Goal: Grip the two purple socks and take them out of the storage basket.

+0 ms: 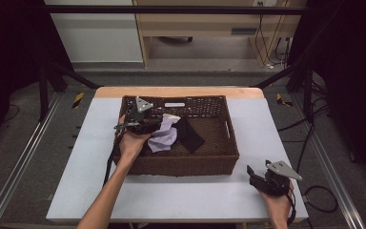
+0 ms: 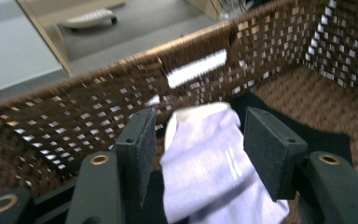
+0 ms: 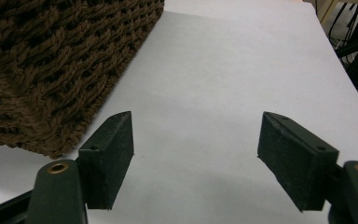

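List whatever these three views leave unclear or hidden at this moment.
- Lavender cloth: lower part cut off by the left gripper view's bottom edge; whether the jaws touch it is unclear.
- Black cloth: partly covered by the lavender cloth in the high view.
- Wicker basket: cropped by the right gripper view's left and top edges.
- Right gripper: too small in the high view to judge its jaws.

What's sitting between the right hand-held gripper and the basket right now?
Nothing: in the right gripper view, bare white tabletop runs from the open right hand-held gripper to the wicker basket.

Dim overhead light, dark edges; left gripper view blurred, perhaps motion.
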`<state>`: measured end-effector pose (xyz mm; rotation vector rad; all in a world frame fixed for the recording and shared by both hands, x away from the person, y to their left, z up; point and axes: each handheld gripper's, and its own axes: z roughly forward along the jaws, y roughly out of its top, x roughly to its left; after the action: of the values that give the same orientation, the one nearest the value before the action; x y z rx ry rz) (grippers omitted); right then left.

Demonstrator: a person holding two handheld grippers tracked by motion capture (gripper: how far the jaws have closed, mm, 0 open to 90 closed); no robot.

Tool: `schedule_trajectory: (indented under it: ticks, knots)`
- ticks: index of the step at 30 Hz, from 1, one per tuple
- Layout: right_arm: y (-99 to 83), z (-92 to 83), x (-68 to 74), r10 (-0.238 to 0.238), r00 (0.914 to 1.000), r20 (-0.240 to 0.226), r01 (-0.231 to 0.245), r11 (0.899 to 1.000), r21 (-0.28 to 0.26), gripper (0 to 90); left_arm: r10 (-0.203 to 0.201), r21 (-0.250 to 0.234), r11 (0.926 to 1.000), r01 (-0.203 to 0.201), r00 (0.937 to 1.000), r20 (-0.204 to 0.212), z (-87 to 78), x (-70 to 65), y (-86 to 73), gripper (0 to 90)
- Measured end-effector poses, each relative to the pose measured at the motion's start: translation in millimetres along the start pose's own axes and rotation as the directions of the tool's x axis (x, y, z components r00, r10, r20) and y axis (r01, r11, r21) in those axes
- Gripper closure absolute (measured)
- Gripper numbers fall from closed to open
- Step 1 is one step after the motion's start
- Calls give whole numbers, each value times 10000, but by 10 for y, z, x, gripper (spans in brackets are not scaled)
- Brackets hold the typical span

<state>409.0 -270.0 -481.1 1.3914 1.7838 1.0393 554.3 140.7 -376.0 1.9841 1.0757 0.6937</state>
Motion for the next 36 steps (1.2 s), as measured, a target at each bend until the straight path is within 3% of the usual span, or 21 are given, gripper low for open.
schedule_trajectory:
  ticks: [3, 6, 10, 12, 14, 15, 16, 19, 22, 23, 24, 26, 28, 31, 32, 33, 36]
  knots:
    - [-1, 4, -1, -11, 10000, 22, 11, 10000, 36, 269, 149, 320, 9994, -155, 9997, 178, 39, -20, -18, 424]
    - [-2, 8, 3, -23, 10000, 6, 23, 10000, 86, 268, 659, 784, 9946, -678, 9975, 255, 91, -75, -36, 422]
    - [-5, 13, 7, -70, 10000, 23, 69, 9999, 118, 267, 895, 959, 9911, -927, 9953, 374, 114, -106, -45, 423]
    - [-6, 16, 5, -71, 10000, 25, 70, 9999, 141, 266, 1172, 1266, 9846, -1206, 9925, 343, 139, -126, -50, 423]
    - [-6, 17, 4, -27, 10000, 26, 27, 9998, 172, 265, 1131, 1385, 9834, -1172, 9929, 371, 154, -134, -52, 422]
    - [-7, 20, 1, -12, 10000, 15, 12, 9998, 203, 265, 1264, 1648, 9778, -1297, 9915, 308, 186, -147, -52, 421]
    - [-7, 20, 1, -12, 10000, 15, 12, 9998, 203, 265, 1264, 1648, 9778, -1297, 9915, 308, 186, -147, -52, 418]
    - [-6, 20, -2, -13, 10000, 11, 13, 9997, 224, 266, 1545, 2202, 9626, -1578, 9875, 323, 252, -192, -60, 413]
    - [-6, 19, 1, -8, 10000, -4, 8, 9997, 243, 266, 1682, 2547, 9514, -1730, 9849, 406, 297, -212, -68, 408]
    - [-6, 19, 1, -8, 10000, -4, 8, 9997, 243, 266, 1682, 2547, 9514, -1730, 9849, 406, 297, -212, -68, 409]
    - [-6, 21, -1, -14, 10000, 7, 13, 9997, 255, 266, 1797, 2794, 9422, -1850, 9827, 445, 323, -224, -71, 409]
    - [-6, 24, -3, -15, 10000, 9, 15, 9996, 272, 265, 1856, 2966, 9357, -1910, 9815, 466, 344, -228, -74, 412]
    - [-7, 25, -2, -11, 10000, 16, 11, 9996, 281, 265, 1856, 2966, 9357, -1910, 9815, 466, 344, -228, -74, 419]
    - [-7, 26, 1, -19, 10000, 1, 19, 9995, 324, 267, 1946, 3291, 9233, -1983, 9799, 443, 390, -231, -73, 472]
    - [-6, 28, 4, -15, 10000, -7, 15, 9995, 324, 268, 1940, 3469, 9175, -1943, 9803, 359, 407, -231, -71, 510]
    - [-6, 28, 5, -12, 10000, -14, 12, 9995, 327, 270, 1912, 3823, 9045, -1892, 9810, 332, 440, -228, -70, 533]
    - [-7, 24, 7, -25, 10000, -23, 26, 9995, 325, 274, 1882, 4129, 8913, -1872, 9814, 387, 462, -226, -76, 630]
